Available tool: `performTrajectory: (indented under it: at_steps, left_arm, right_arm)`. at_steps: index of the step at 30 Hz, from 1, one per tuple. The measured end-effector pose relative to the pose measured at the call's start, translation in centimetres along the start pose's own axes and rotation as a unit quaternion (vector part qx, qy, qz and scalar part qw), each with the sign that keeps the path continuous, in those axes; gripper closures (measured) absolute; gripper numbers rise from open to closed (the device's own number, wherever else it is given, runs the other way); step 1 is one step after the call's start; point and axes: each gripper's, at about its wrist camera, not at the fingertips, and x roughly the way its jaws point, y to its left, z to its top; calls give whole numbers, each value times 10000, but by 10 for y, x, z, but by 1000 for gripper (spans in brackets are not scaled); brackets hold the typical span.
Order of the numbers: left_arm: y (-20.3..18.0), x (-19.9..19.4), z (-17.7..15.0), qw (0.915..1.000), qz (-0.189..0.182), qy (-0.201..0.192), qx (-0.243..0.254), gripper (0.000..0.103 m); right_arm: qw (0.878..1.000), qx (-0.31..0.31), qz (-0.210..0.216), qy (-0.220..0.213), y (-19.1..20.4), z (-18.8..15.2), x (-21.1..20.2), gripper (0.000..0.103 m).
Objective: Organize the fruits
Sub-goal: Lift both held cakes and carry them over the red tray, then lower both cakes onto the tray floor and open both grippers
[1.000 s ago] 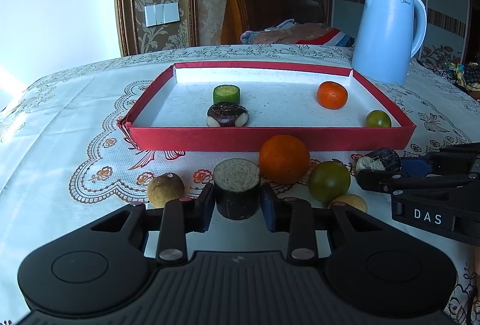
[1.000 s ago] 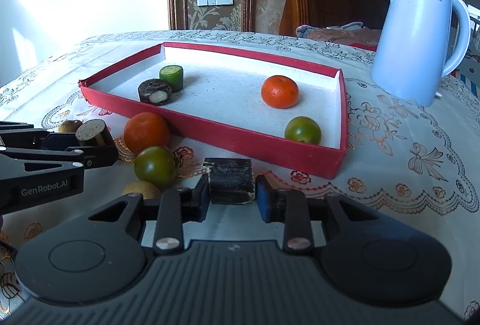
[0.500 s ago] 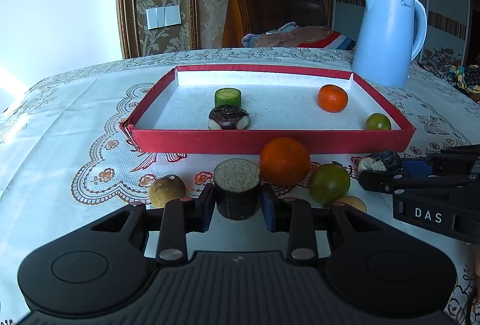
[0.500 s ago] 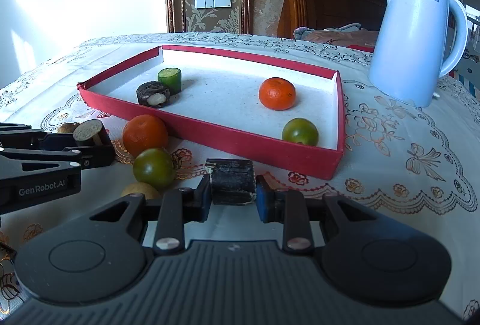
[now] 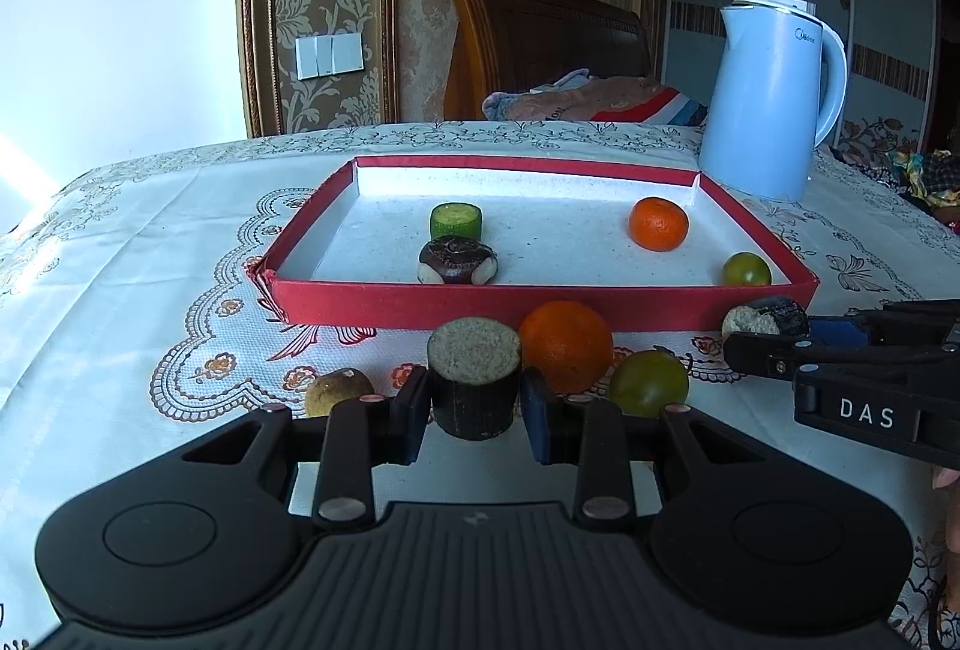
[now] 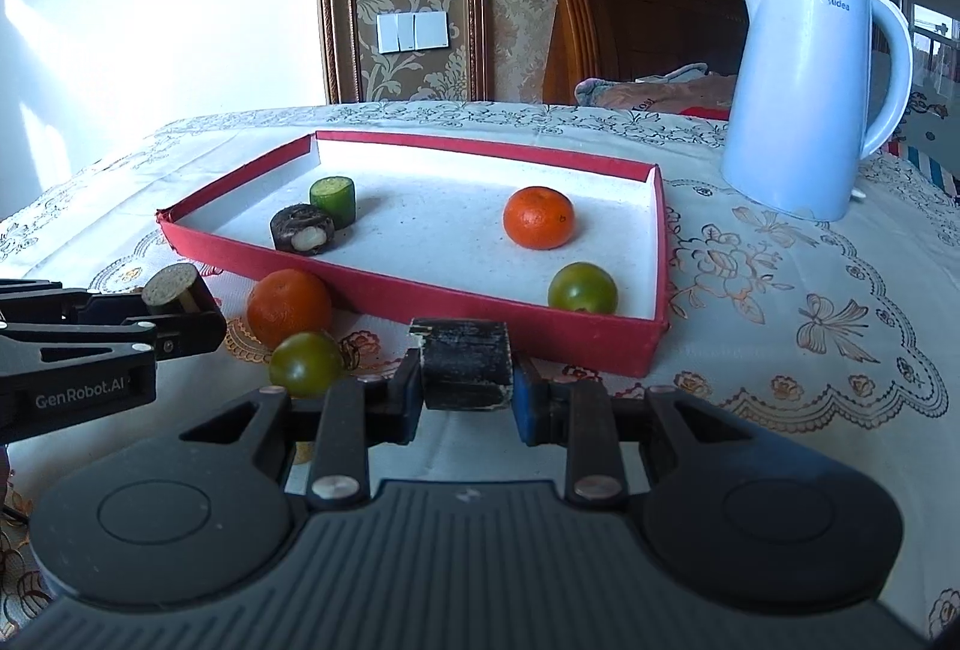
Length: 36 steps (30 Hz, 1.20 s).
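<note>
- The left gripper (image 5: 474, 407) is closed on a dark stub (image 5: 474, 386), a short upright cylinder with black skin and a pale, grainy cut top; both pads press its sides, and it sits near the fingertips, in front of the red tray (image 5: 540, 299).
- The right gripper (image 6: 465, 386) is clamped on a dark chunk (image 6: 465, 371), blocky, black and scuffed, with a pale chipped lower edge; its pads squeeze it from left and right, just before the tray's near wall.
- Inside the tray, on its white speckled floor, lie a green cucumber piece (image 5: 456, 220) with a dark brown peeled piece (image 5: 457, 260) just in front of it on the left, and a tangerine (image 5: 658, 223) and a green citrus (image 5: 746, 269) on the right.
- Outside, by the near wall, an orange (image 5: 567, 344) and a green fruit (image 5: 649, 383) lie close together, and a brownish round fruit (image 5: 338, 391) lies left of the left gripper's fingers.
- Everything rests on a white lace-patterned tablecloth (image 5: 150, 260) with embroidered flowers.
- A pale blue kettle (image 5: 774, 101) stands behind the tray's far right corner.
- Behind are a wooden headboard (image 5: 540, 32), patterned wallpaper with a white switch plate (image 5: 329, 55), and a bright white wall at left.
</note>
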Motion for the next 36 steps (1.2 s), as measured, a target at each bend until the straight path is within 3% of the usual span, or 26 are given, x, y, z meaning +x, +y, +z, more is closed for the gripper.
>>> performTrajectory:
  at_steps: [6,18,36]
  left_arm:
    - [4,-3,7,9997,-57,-105,-200,71]
    - [-12,15,37,9998,-116,-82,-102,71]
    - [-32,79,65,9998,50,176,70,71]
  right_arm:
    - [9997,170,-84,-158,-6,4,-2,75]
    - [9986,267,-374,-258,-15,26,4,75]
    - [9960,445,-771,13,-29,57,63,75]
